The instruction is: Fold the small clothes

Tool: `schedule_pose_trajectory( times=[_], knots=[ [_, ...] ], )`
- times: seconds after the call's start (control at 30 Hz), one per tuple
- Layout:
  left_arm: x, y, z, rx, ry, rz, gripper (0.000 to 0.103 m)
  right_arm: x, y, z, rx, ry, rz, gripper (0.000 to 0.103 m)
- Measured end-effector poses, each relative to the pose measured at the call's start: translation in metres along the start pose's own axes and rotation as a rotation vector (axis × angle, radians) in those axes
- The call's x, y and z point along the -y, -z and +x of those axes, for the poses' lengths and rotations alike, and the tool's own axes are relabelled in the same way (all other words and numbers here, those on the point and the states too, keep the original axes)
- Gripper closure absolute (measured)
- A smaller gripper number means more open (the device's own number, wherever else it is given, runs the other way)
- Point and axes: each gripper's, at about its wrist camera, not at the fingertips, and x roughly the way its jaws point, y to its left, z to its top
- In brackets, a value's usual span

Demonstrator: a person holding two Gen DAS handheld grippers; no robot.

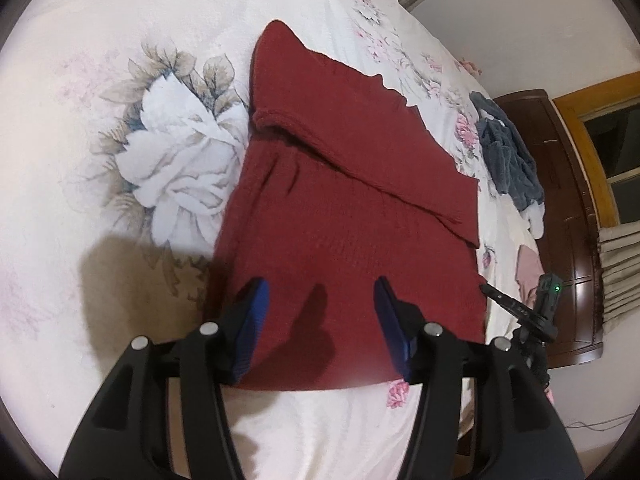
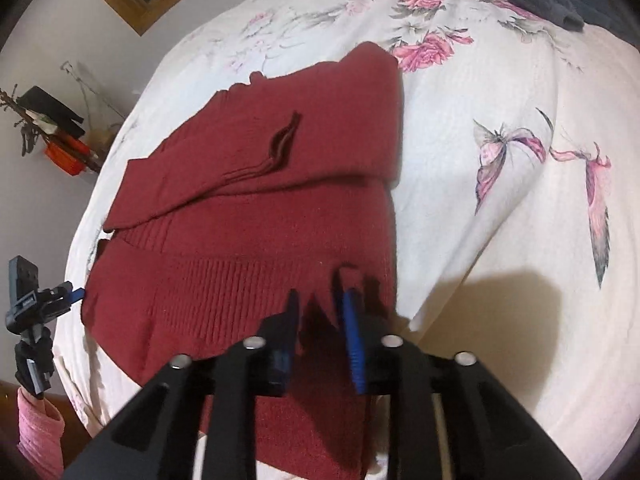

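My left gripper (image 1: pixel 320 312) is wide open and my right gripper (image 2: pixel 324 320) half open, both empty over the red sweater (image 1: pixel 344 200) on the bed (image 1: pixel 80 160). It looks soft and floppy, so I'd pinch the near hem.

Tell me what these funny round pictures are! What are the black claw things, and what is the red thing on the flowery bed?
A person holds a two-finger grabbing tool in each hand. Each tool has a small wide-eyed camera that looks along its fingers, so the pictures come out round and bent. One picture comes from the left gripper, the other from the right gripper. The black arms with blue pads belong to the tools. The red thing is a knitted sweater, lying on a floral bedspread with its sleeves already folded across it. Farther away lies a dark blue-grey garment. The left gripper is wide open above the sweater's hem. The right one's fingers are closer together, yet a gap shows between them. Neither holds anything.
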Motion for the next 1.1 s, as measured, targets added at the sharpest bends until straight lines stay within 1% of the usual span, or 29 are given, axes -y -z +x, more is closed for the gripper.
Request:
schedule_pose_trajectory(
  times=[0.03, 0.07, 0.1, 0.13, 0.17, 0.3, 0.37, 0.43, 0.5, 0.53, 0.57, 0.6, 0.63, 0.67, 0.7, 0.73, 0.8, 0.87, 0.9, 1.0, 1.1],
  knots=[
    [0.002, -0.001, -0.001, 0.005, -0.015, 0.017, 0.049, 0.001, 0.002, -0.003, 0.001, -0.007, -0.005, 0.072],
    [0.004, -0.003, -0.003, 0.011, -0.043, 0.048, 0.047, 0.0, 0.003, -0.005, 0.002, -0.014, -0.014, 0.067],
    [0.007, -0.005, -0.003, 0.016, -0.078, 0.081, 0.045, -0.001, 0.005, -0.006, 0.002, -0.015, -0.023, 0.063],
    [0.012, -0.007, -0.002, 0.022, -0.129, 0.128, 0.044, -0.003, 0.006, -0.006, -0.001, -0.013, -0.034, 0.062],
    [0.016, -0.01, 0.0, 0.022, -0.16, 0.164, 0.044, -0.005, 0.007, -0.006, -0.009, -0.01, -0.05, 0.059],
    [0.029, -0.022, 0.02, -0.003, -0.203, 0.254, 0.042, -0.017, 0.01, -0.002, -0.026, -0.008, -0.095, 0.049],
    [0.033, -0.028, 0.034, -0.019, -0.24, 0.292, 0.042, -0.021, 0.01, 0.003, -0.036, -0.002, -0.114, 0.044],
    [0.037, -0.033, 0.047, -0.028, -0.264, 0.316, 0.043, -0.024, 0.01, 0.01, -0.051, 0.023, -0.137, 0.044],
    [0.039, -0.037, 0.058, -0.033, -0.288, 0.337, 0.048, -0.026, 0.01, 0.019, -0.07, 0.051, -0.158, 0.044],
    [0.04, -0.039, 0.063, -0.04, -0.302, 0.351, 0.059, -0.027, 0.009, 0.026, -0.084, 0.063, -0.165, 0.044],
    [0.04, -0.039, 0.067, -0.047, -0.31, 0.358, 0.074, -0.028, 0.009, 0.03, -0.09, 0.07, -0.173, 0.044],
    [0.041, -0.038, 0.069, -0.049, -0.311, 0.363, 0.08, -0.031, 0.009, 0.034, -0.094, 0.077, -0.187, 0.044],
    [0.042, -0.037, 0.067, -0.041, -0.298, 0.371, 0.087, -0.033, 0.009, 0.037, -0.097, 0.086, -0.203, 0.044],
    [0.043, -0.035, 0.064, -0.03, -0.293, 0.382, 0.092, -0.037, 0.009, 0.04, -0.101, 0.108, -0.228, 0.048],
    [0.046, -0.033, 0.061, -0.02, -0.291, 0.398, 0.094, -0.038, 0.01, 0.041, -0.101, 0.123, -0.243, 0.056],
    [0.048, -0.031, 0.059, -0.012, -0.29, 0.413, 0.095, -0.04, 0.01, 0.042, -0.098, 0.138, -0.262, 0.06],
    [0.05, -0.028, 0.056, -0.008, -0.276, 0.418, 0.096, -0.04, 0.011, 0.041, -0.09, 0.13, -0.26, 0.084],
    [0.051, -0.026, 0.051, 0.006, -0.248, 0.405, 0.096, -0.036, 0.011, 0.035, -0.081, 0.092, -0.238, 0.093],
    [0.053, -0.025, 0.046, 0.018, -0.237, 0.405, 0.096, -0.036, 0.012, 0.031, -0.072, 0.08, -0.235, 0.095],
    [0.06, -0.019, 0.039, 0.041, -0.204, 0.418, 0.096, -0.036, 0.016, 0.02, -0.058, 0.056, -0.246, 0.096],
    [0.058, -0.02, 0.045, 0.027, -0.221, 0.417, 0.096, -0.037, 0.02, 0.017, -0.059, 0.037, -0.253, 0.097]
  ],
)
